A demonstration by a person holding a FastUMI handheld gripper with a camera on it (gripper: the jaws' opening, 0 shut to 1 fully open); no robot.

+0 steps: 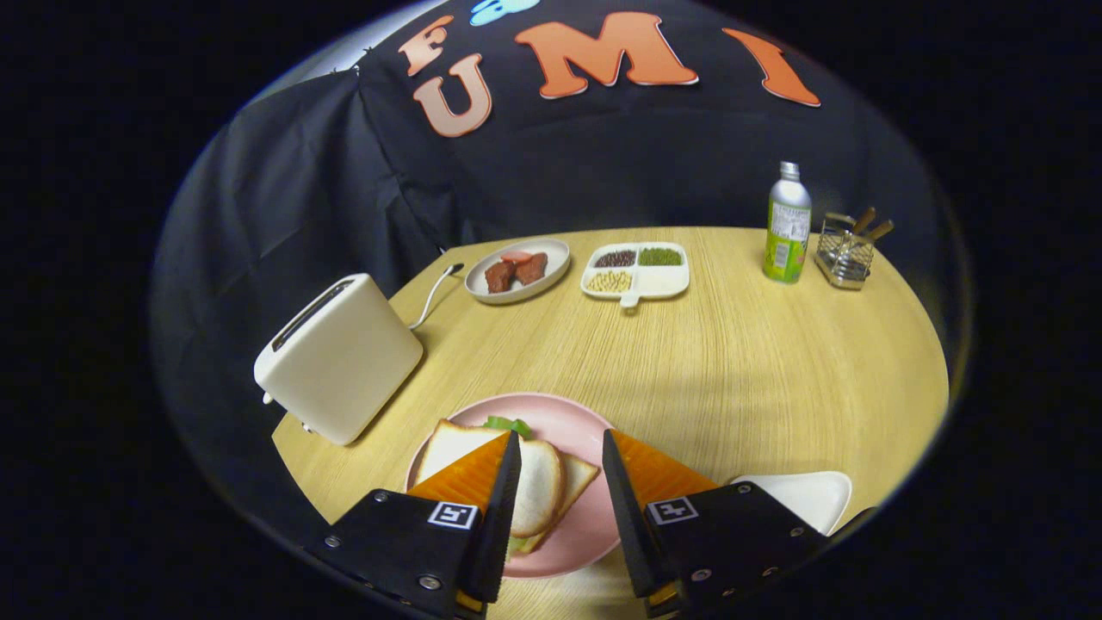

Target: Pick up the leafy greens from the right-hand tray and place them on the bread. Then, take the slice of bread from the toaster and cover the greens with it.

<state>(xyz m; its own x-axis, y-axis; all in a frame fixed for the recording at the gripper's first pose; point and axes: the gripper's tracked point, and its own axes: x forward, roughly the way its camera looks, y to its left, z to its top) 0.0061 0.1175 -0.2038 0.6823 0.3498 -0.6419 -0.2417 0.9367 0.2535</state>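
Pink plate — two bread slices, fingers apart

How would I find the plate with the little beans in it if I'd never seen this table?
Start at the round wooden table and look to its far side, well beyond the open gripper. Two dishes sit side by side there, right of the toaster: a round plate with reddish-brown chunks, and the white divided tray. The tray is the one split into compartments holding dark, green and pale beans.
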